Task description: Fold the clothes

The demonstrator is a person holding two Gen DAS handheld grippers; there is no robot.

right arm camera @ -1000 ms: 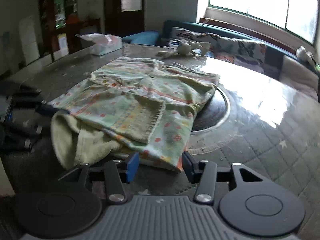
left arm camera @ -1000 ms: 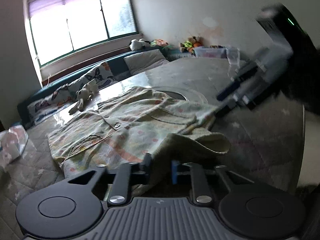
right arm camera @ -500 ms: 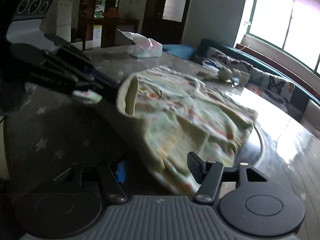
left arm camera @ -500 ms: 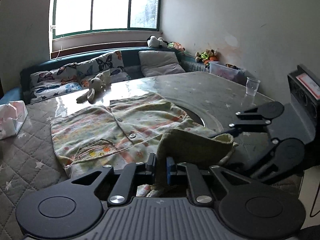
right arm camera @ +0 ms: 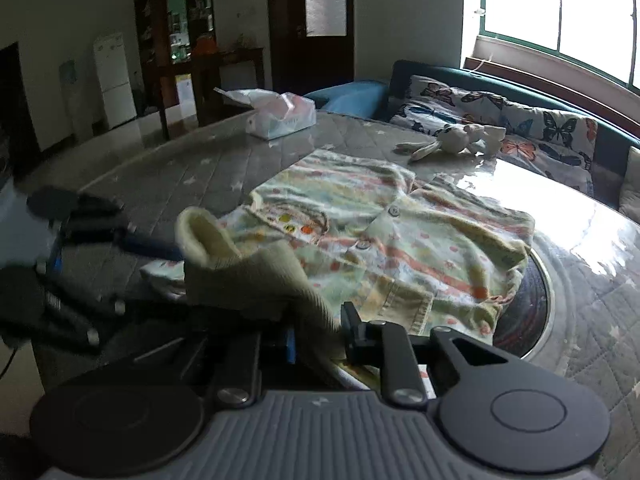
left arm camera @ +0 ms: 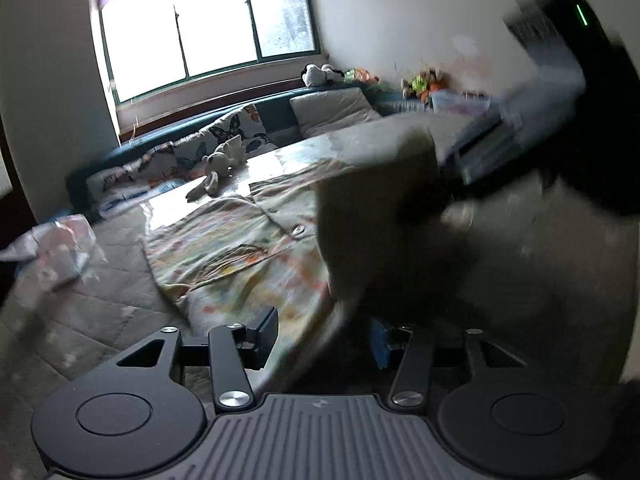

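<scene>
Patterned cardigan (right arm camera: 400,248) lies on table (right arm camera: 200,168) — right gripper (right arm camera: 318,336) jaws pinch its hem, left gripper (left arm camera: 324,334) jaws wide.

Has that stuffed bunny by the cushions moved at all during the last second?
No. The stuffed bunny lies at the same spot on the table edge, just in front of the butterfly cushions, as before.

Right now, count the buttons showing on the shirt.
2. One button sits near the shirt collar, a second button just below it on the placket; the lifted hem may hide more.
</scene>
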